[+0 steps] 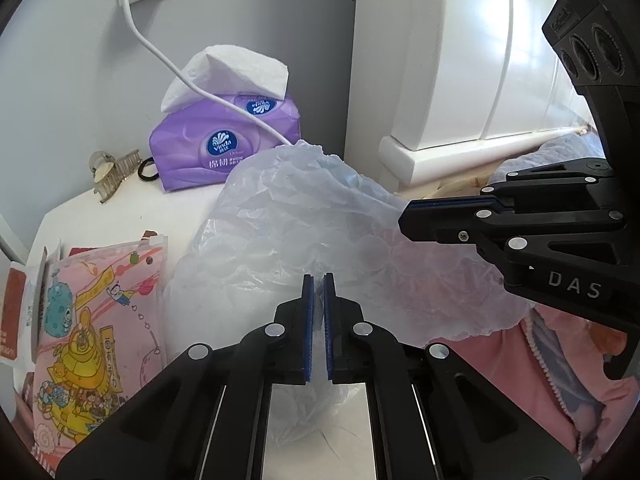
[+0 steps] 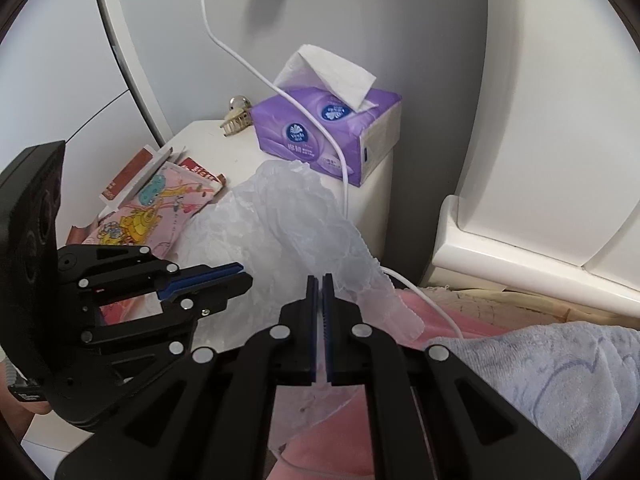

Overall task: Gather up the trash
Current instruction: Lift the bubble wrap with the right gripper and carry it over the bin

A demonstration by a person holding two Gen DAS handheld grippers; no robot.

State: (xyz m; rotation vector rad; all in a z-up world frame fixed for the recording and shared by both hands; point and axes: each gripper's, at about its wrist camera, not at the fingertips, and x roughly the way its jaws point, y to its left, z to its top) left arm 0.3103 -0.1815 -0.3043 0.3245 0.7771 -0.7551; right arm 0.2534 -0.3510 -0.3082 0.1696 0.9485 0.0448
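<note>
Both tongs level, left tongs [image 1: 318, 280] and right tongs [image 2: 320, 280] pinching plastic bag [image 1: 288, 216]

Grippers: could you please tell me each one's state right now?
Left gripper: shut on the plastic bag.
Right gripper: shut on the same plastic bag.

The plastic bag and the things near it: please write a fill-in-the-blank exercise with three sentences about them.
1. Both the left gripper and the right gripper are shut on the thin plastic ____.
2. The tissue pack on the nightstand is ____ in colour.
3. A white ____ runs down from the wall across the tissue pack.

Missing words: bag; purple; cable
</note>
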